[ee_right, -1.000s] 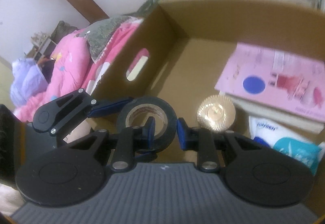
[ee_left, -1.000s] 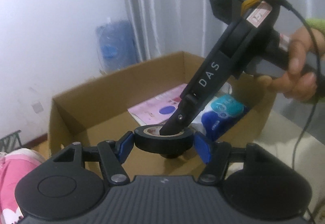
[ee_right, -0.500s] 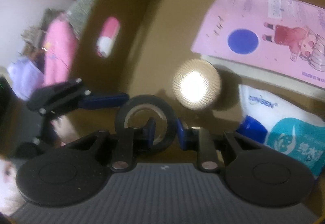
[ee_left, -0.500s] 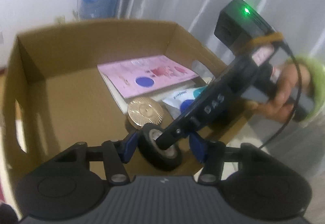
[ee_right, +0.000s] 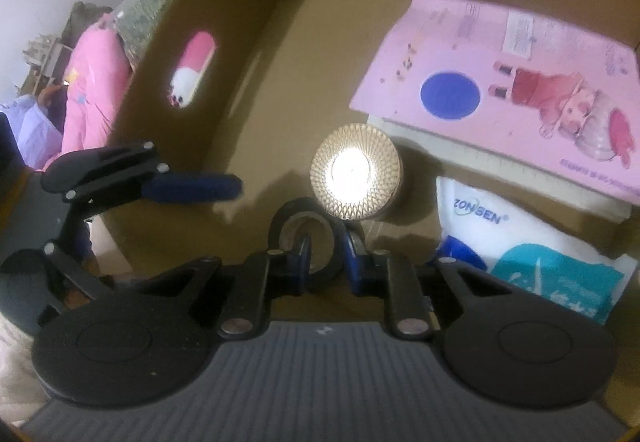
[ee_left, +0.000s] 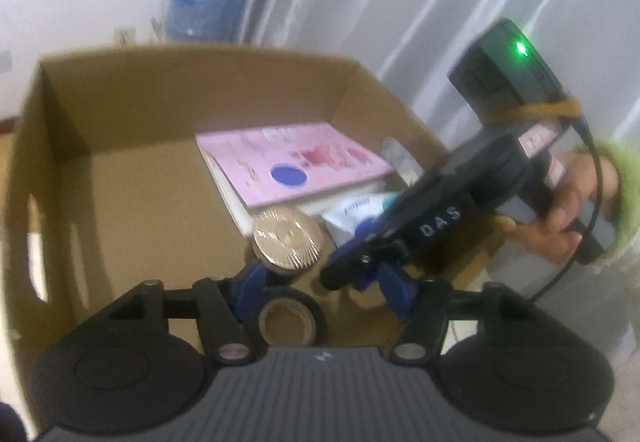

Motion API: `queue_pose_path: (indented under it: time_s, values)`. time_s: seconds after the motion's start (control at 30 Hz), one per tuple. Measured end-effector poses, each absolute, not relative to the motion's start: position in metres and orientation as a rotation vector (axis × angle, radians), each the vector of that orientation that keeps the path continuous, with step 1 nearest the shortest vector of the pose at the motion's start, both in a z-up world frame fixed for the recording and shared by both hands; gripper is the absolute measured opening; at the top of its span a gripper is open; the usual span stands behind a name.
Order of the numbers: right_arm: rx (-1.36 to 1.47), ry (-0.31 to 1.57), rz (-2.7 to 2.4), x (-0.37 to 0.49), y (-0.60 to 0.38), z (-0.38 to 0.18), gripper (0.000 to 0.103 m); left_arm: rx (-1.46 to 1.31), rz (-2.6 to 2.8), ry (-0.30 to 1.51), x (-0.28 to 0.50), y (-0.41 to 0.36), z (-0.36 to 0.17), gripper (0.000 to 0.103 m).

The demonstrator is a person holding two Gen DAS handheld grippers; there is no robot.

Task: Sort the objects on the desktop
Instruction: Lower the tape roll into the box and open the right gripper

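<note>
A black tape roll [ee_left: 289,318] lies on the floor of the cardboard box [ee_left: 120,89], below and between the wide-apart fingers of my open left gripper [ee_left: 324,282]. In the right wrist view the roll [ee_right: 306,232] sits low in the box, and my right gripper [ee_right: 326,252] has one finger through its hole and one outside, with the rim between them. Whether the pads still press it I cannot tell. The right gripper [ee_left: 352,270] reaches in from the right.
In the box lie a pink booklet [ee_right: 512,89], a round gold-lidded tin [ee_right: 356,171] beside the roll, and a white-and-teal tissue pack [ee_right: 532,254]. The left box wall has a handle hole [ee_right: 194,69]. Pink bedding [ee_right: 92,85] lies outside.
The left gripper has opened and let go of the tape roll. The roll has gone down to the box floor with the right gripper, beside the gold tin.
</note>
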State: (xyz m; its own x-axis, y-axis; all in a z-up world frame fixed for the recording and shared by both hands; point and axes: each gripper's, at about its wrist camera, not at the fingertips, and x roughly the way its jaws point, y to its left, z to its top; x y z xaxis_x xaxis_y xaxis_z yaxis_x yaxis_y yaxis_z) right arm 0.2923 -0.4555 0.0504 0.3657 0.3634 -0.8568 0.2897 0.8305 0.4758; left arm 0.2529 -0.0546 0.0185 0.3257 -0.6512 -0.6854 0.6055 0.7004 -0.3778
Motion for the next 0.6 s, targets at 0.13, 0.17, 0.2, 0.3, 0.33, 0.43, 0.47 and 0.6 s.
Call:
queue_pose_path:
  time_s: [0.13,0.17,0.2,0.3,0.33,0.43,0.47,0.6]
  values:
    - [0.568,1.14,0.048,0.279,-0.449,0.07,0.019,-0.08,-0.793,0.852,0.245,-0.043,0.034,0.074]
    - [0.56,1.122,0.05,0.276,-0.448,0.074,0.02,-0.081,-0.786,0.829,0.242,-0.041,0.039,0.076]
    - [0.555,1.104,0.053,0.271,-0.447,0.079,0.02,-0.08,-0.778,0.81,0.238,-0.039,0.042,0.079]
    - [0.529,1.046,0.059,0.26,-0.44,0.091,0.022,-0.071,-0.75,0.753,0.224,-0.035,0.051,0.083]
    - [0.523,1.031,0.06,0.259,-0.437,0.095,0.022,-0.072,-0.745,0.732,0.218,-0.033,0.054,0.084]
    - [0.514,0.982,0.063,0.253,-0.431,0.107,0.025,-0.089,-0.728,0.687,0.202,-0.027,0.062,0.085]
    - [0.513,0.964,0.063,0.248,-0.429,0.112,0.026,-0.099,-0.719,0.676,0.196,-0.025,0.065,0.089]
    - [0.493,0.881,0.063,0.221,-0.426,0.133,0.035,-0.136,-0.679,0.597,0.169,-0.017,0.072,0.096]
